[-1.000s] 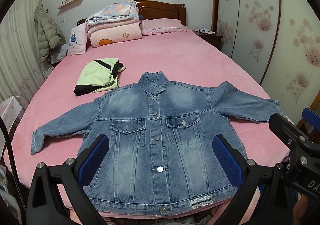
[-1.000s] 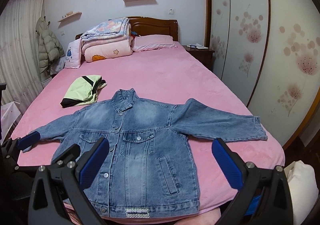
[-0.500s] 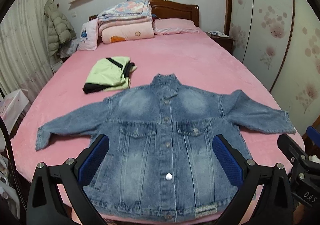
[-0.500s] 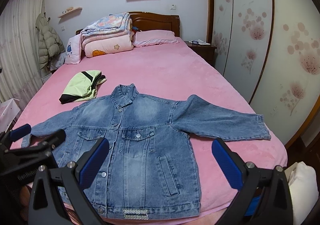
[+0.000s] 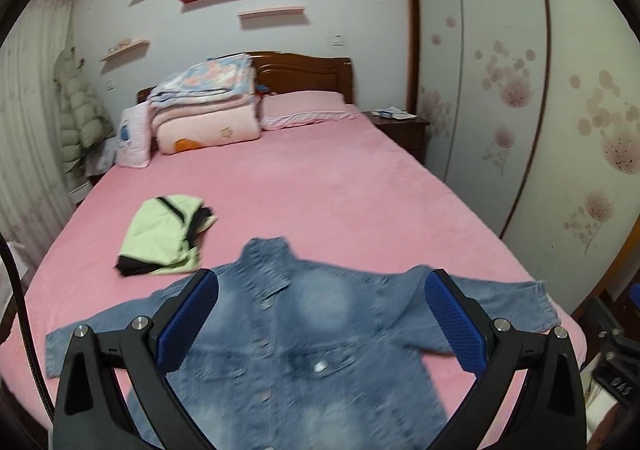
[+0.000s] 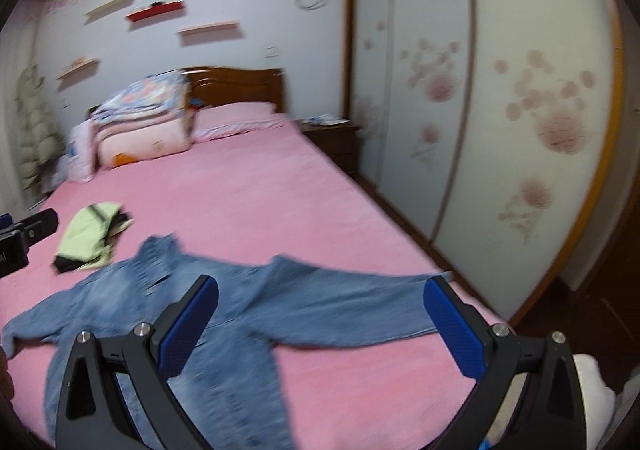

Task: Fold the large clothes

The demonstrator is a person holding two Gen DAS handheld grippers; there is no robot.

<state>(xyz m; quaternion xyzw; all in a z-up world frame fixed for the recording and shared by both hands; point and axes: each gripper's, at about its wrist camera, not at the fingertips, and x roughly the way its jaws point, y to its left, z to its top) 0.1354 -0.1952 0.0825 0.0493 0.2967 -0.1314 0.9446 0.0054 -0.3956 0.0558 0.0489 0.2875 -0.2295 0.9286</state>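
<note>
- On the pink bed [image 5: 360, 190] the jacket [image 5: 280, 350] lies flat, front up, sleeves spread.
- Left claw [image 5: 320, 326] hovers above its chest, wide apart, empty.
- Right claw [image 6: 320, 326] hovers over one sleeve, also wide, empty.
- Green garment [image 5: 164, 238] sits just beyond.

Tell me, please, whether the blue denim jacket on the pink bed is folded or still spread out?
Spread out. The blue denim jacket lies flat, front up, on the pink bed, both sleeves stretched sideways, collar toward the headboard. No fold shows.
</note>
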